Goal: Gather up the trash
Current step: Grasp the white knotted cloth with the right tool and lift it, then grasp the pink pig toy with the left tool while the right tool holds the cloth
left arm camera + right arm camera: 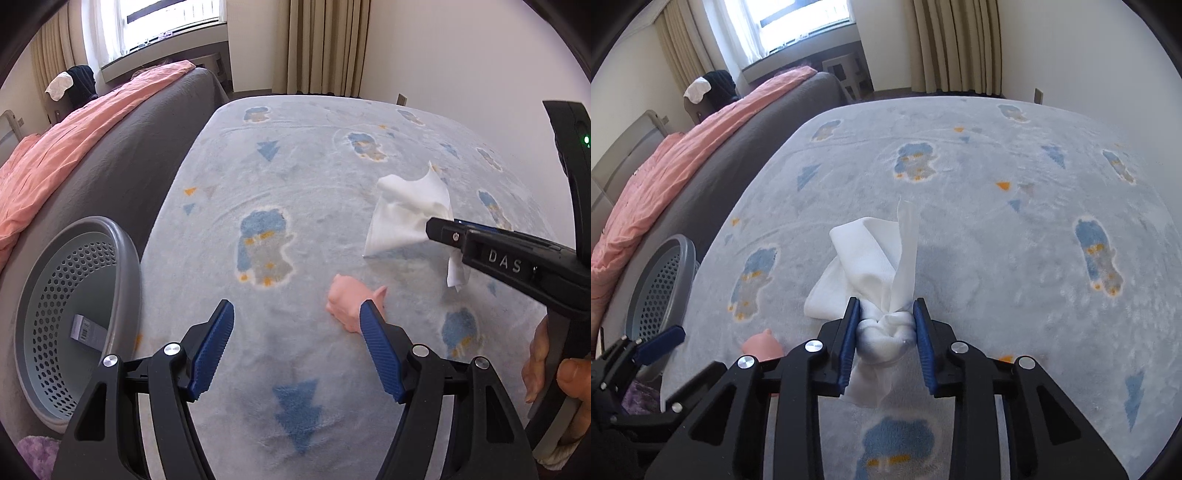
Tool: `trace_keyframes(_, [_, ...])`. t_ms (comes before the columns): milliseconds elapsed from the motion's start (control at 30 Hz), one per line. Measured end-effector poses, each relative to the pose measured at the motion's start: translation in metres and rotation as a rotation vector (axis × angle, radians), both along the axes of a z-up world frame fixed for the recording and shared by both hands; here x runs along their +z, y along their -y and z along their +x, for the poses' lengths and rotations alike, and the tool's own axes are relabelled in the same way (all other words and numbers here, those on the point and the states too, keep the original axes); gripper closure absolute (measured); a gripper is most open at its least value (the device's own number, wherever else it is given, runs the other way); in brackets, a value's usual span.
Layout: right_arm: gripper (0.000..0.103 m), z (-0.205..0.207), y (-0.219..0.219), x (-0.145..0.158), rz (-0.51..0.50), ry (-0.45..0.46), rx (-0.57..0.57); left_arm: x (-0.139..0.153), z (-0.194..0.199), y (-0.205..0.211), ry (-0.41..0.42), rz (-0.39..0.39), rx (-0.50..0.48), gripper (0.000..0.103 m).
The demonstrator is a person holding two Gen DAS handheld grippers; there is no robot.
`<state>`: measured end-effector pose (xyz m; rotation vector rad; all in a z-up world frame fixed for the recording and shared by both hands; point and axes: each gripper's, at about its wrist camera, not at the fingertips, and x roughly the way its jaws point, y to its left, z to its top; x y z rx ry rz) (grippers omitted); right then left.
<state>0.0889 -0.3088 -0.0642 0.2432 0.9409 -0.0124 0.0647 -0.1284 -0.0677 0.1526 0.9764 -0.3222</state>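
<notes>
Pale blue patterned rug (295, 177), a small pink toy (347, 302) and white tissue (864, 254) on it.

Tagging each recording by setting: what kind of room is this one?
Most likely a bedroom: a bed with a rumpled pink duvet beside a pale blue patterned rug, and beige curtains at a window.

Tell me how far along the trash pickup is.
Done: a small barcoded box lies in the perforated bin. In hand: the right gripper is shut on the white tissue. Left: binning it, then the pink piece ahead of the open left gripper.
</notes>
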Motion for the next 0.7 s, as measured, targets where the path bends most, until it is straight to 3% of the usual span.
trace_keyframes(433, [0.074, -0.013, 0.033, 0.022, 0.054, 0.054, -0.064, -0.031, 0.01, 0.045, -0.067, 0.015, -0.034, 0.036])
trace_keyframes(500, [0.074, -0.014, 0.033, 0.022, 0.053, 0.055, -0.06, -0.034, 0.013, 0.046, -0.064, 0.021, -0.024, 0.048])
trace_keyframes(533, [0.074, -0.015, 0.032, 0.022, 0.051, 0.055, -0.058, -0.036, 0.014, 0.046, -0.067, 0.028, -0.024, 0.064])
trace_keyframes(700, [0.074, -0.014, 0.029, 0.019, 0.038, 0.047, -0.052, -0.034, 0.012, 0.04, -0.065, 0.0, -0.025, 0.064])
